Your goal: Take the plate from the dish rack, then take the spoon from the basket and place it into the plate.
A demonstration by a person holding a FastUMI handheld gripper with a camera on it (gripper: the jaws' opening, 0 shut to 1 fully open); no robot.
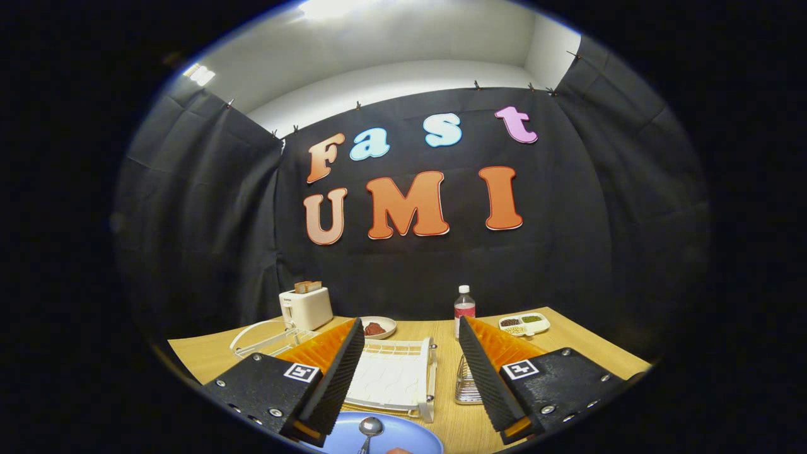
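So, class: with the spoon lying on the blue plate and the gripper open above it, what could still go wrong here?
1. The spoon lies on the blue plate between the open fingers of the gripper; a careless move could knock it off.
2. The white tray and the basket sit just beyond the fingers and could be bumped.

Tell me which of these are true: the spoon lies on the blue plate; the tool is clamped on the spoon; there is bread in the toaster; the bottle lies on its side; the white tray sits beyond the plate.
1. The spoon lies on the blue plate. True.
2. The tool is clamped on the spoon. False: its fingers stand wide apart, holding nothing.
3. There is bread in the toaster. True: slices stick out of the top.
4. The bottle lies on its side. False: it stands upright on the table.
5. The white tray sits beyond the plate. True.
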